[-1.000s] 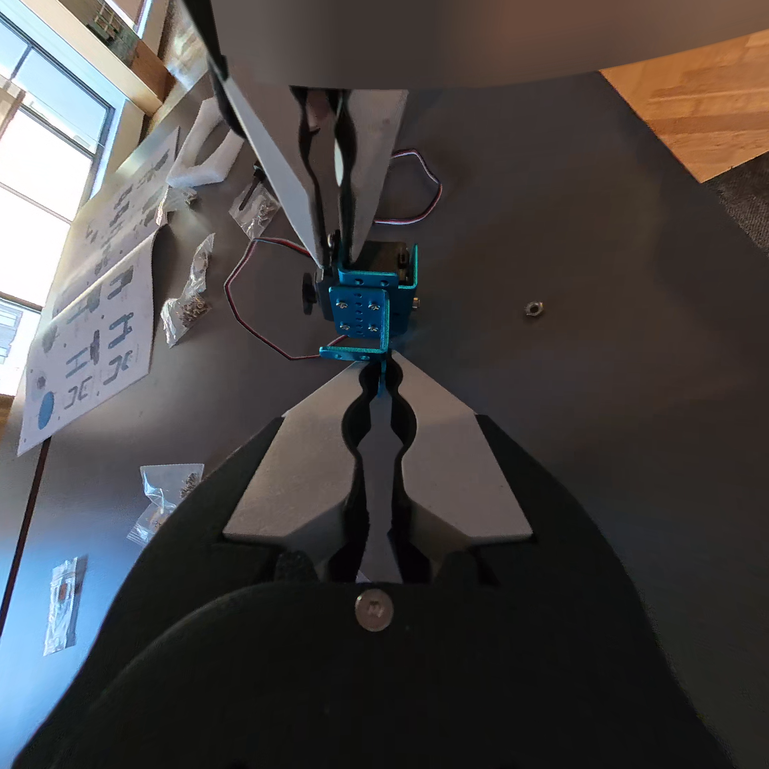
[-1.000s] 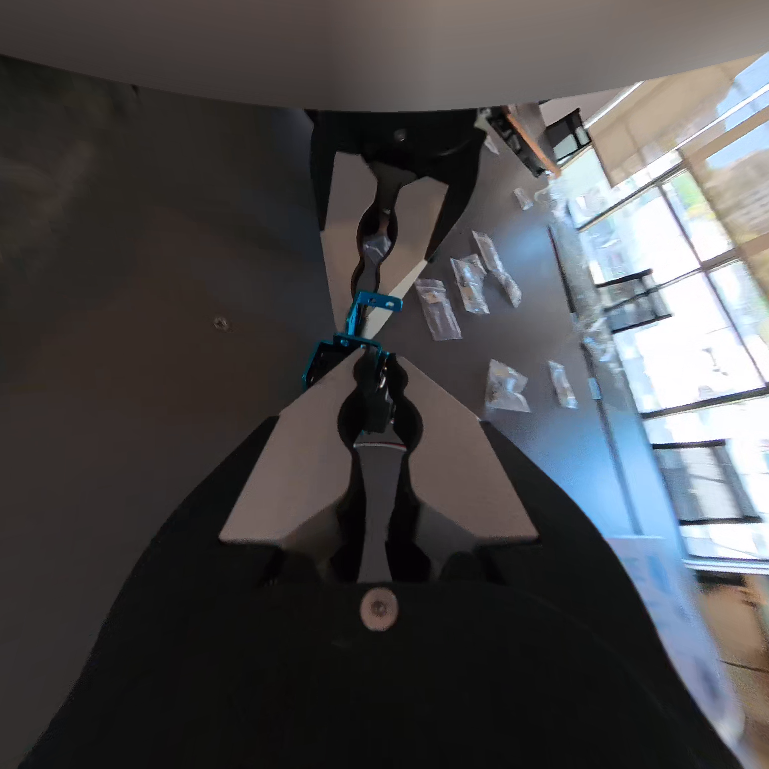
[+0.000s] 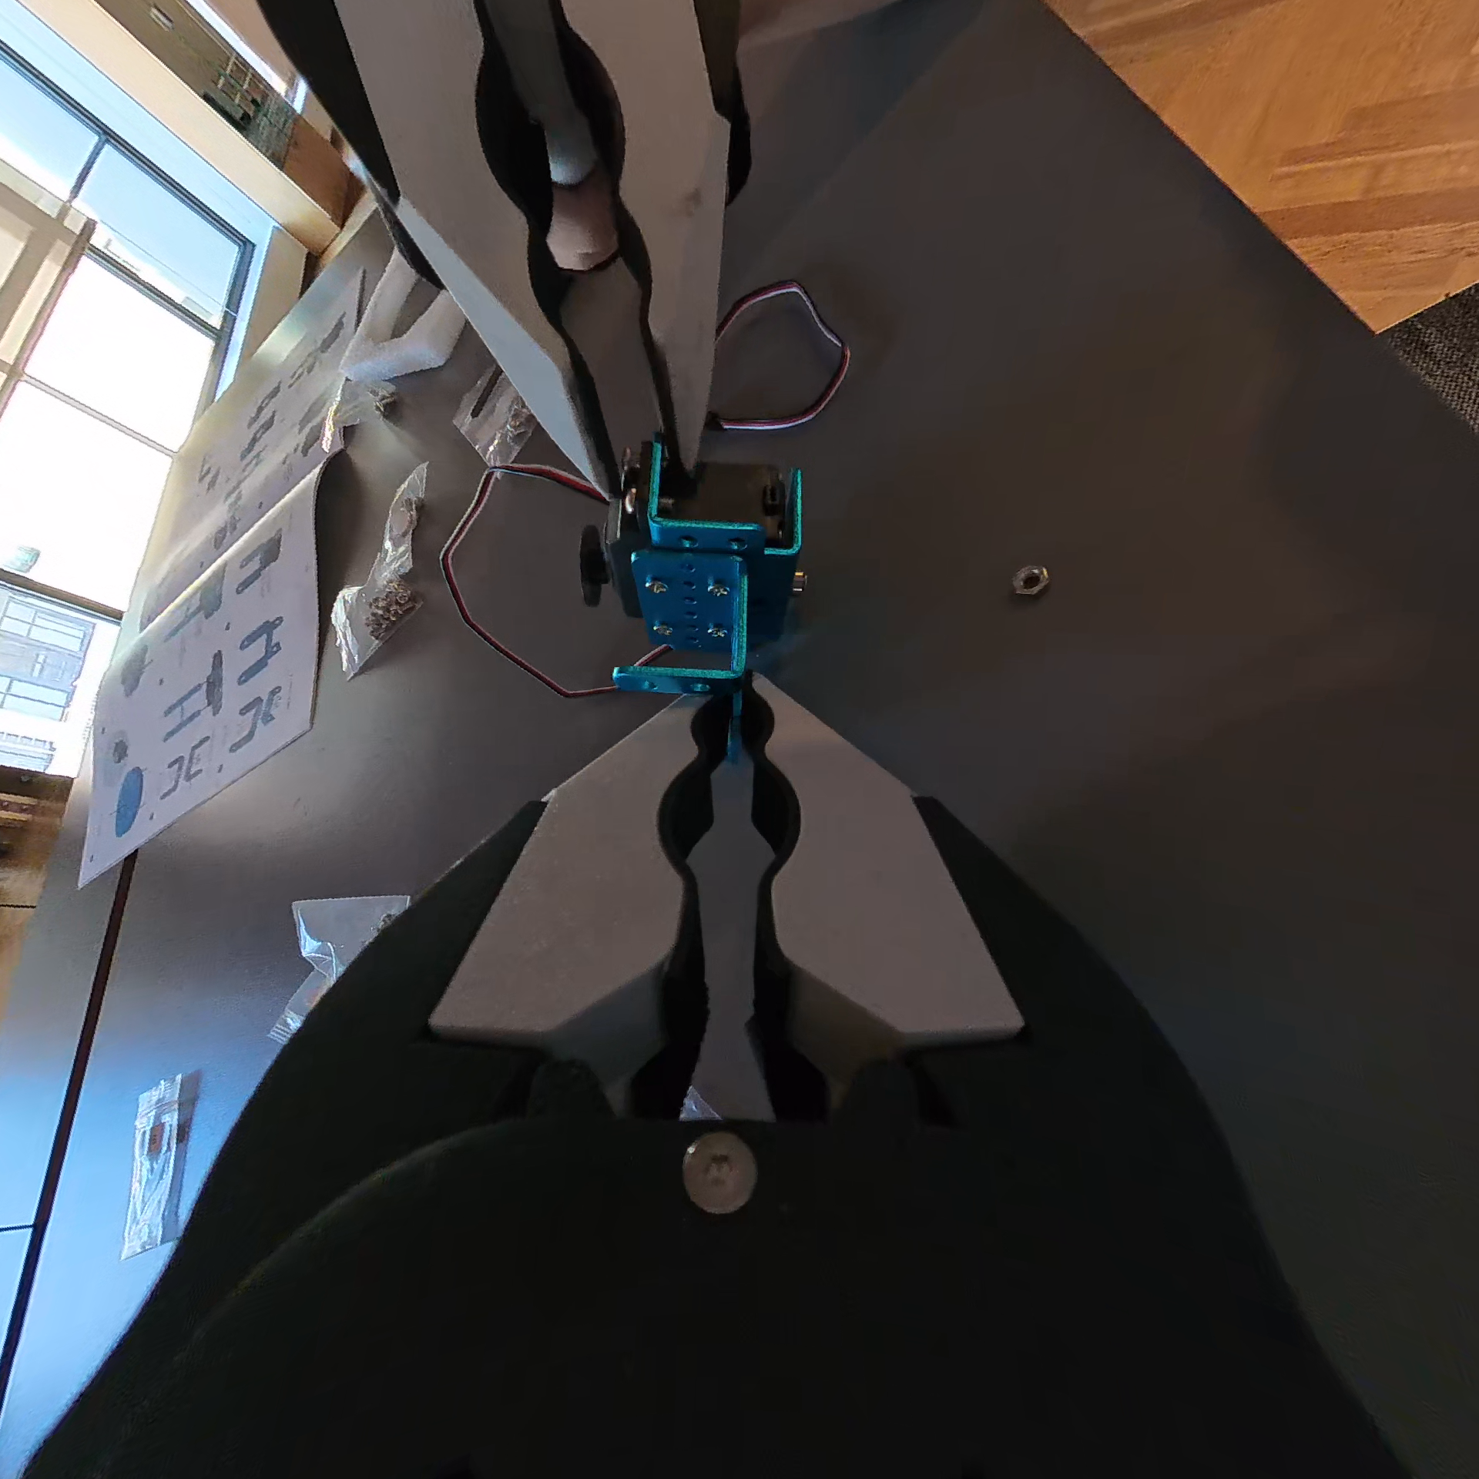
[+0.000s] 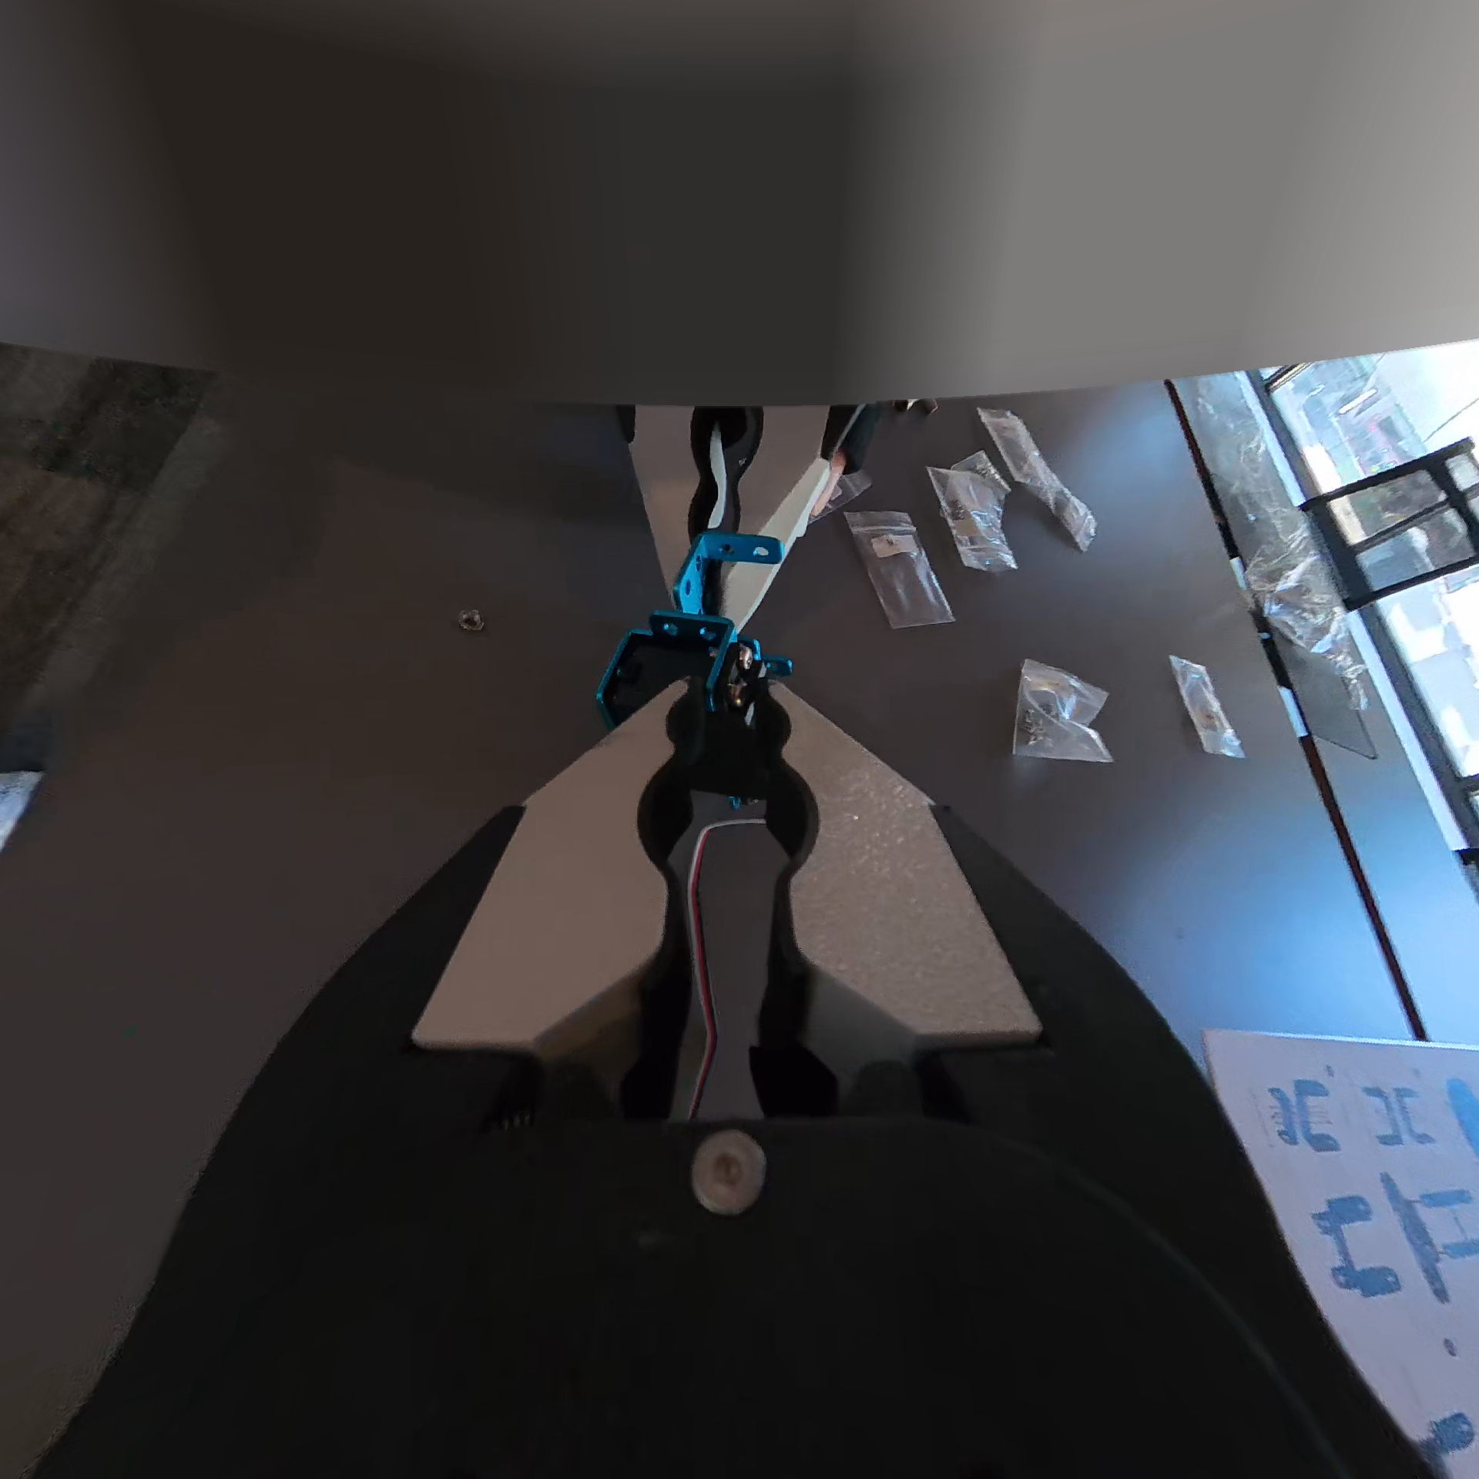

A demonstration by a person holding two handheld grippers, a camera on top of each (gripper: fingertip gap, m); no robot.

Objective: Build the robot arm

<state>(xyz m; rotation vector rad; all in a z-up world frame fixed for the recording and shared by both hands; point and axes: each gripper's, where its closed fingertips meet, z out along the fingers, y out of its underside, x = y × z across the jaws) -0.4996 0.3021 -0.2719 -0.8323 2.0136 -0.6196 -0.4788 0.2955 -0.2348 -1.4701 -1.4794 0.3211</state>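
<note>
A dark table filled both views, a printed instruction sheet spread by the window side. Over it, the left gripper had its jaws pinched narrow on the lower flange of the blue servo bracket assembly. Opposite, the right gripper was clamped on the black servo end, its wire trailing between the fingers. Clear bags of hardware lay near the sheet, and well apart sat a lone nut.

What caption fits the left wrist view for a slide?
Left gripper and right gripper pinch a blue bracket-and-servo assembly from opposite ends above a dark table.
</note>
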